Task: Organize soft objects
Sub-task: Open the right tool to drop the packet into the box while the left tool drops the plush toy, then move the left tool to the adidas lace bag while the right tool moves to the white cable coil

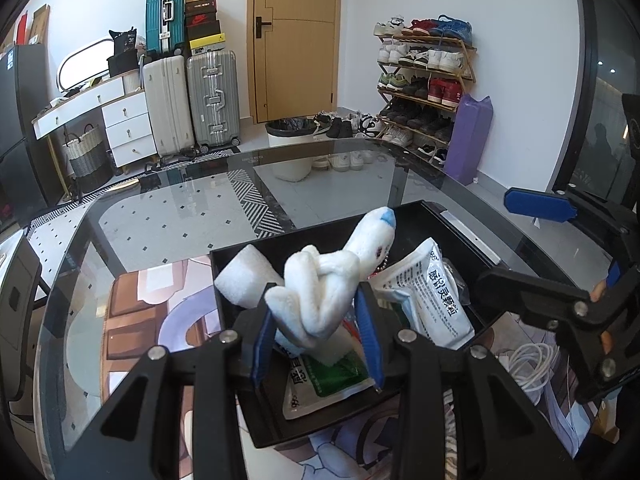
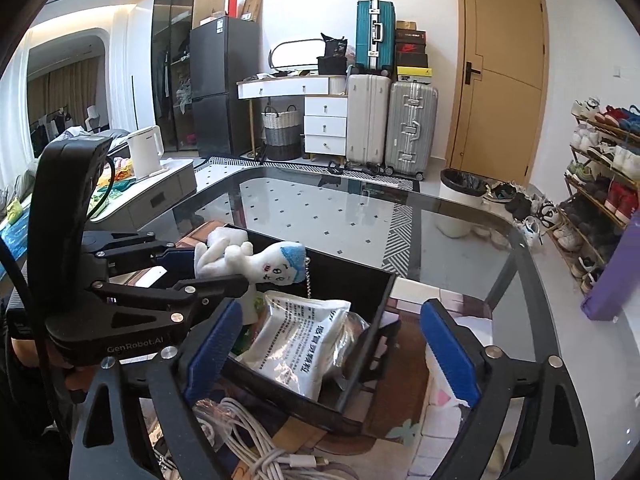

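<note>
My left gripper is shut on a white plush doll with a blue cap and holds it just above the black bin. The doll and the left gripper also show in the right wrist view, over the bin's left side. Inside the bin lie a white medicine pouch, a green and white pouch and a white foam piece. My right gripper is open and empty, its jaws wide apart at the bin's near right corner.
The bin stands on a patterned mat on a glass table. A coil of white cable lies in front of the bin. White foam blocks sit to its right. A white kettle stands on a side counter at left.
</note>
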The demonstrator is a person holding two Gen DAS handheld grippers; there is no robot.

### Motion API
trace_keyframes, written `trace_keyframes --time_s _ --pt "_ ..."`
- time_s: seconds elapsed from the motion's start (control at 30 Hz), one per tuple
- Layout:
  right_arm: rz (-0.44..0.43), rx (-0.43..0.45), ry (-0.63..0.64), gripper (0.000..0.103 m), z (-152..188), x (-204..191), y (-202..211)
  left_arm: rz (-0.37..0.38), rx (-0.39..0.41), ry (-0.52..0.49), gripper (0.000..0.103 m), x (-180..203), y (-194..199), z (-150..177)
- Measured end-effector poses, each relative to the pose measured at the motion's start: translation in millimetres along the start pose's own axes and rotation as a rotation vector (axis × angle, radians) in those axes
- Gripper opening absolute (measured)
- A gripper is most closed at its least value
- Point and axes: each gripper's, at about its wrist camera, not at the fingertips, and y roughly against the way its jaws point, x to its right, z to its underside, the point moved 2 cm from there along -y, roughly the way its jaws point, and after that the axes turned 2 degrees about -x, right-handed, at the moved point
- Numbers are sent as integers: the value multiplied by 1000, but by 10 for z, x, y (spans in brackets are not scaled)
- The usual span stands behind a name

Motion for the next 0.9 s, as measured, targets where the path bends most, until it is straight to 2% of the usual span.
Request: trace_keyframes --time_s 0.2,0.23,0.3,0.37,0.4,0.43,0.5,0.57,0.9 --pt "4 -5 -15 95 67 43 59 4 2 1 44 20 78 -6" --pt "6 -4 -18 96 76 33 67 2 2 4 52 20 100 -9" --pt "8 -3 -27 97 94 44 95 -9 13 7 63 17 166 -2" --pt "4 -2 -42 98 121 60 132 -15 21 9 66 18 232 5" --pt "2 -1 -50 99 137 68 150 -21 21 14 75 14 272 21" --pt "1 -1 -55 101 154 74 166 -27 27 20 88 4 306 28" --pt "-2 -6 -64 102 200 75 201 -39 51 25 99 11 386 60" --pt "-1 -12 -71 102 238 61 229 -46 68 34 101 5 468 111" --pt "-16 -59 -134 102 525 84 305 -62 34 59 101 -4 614 394"
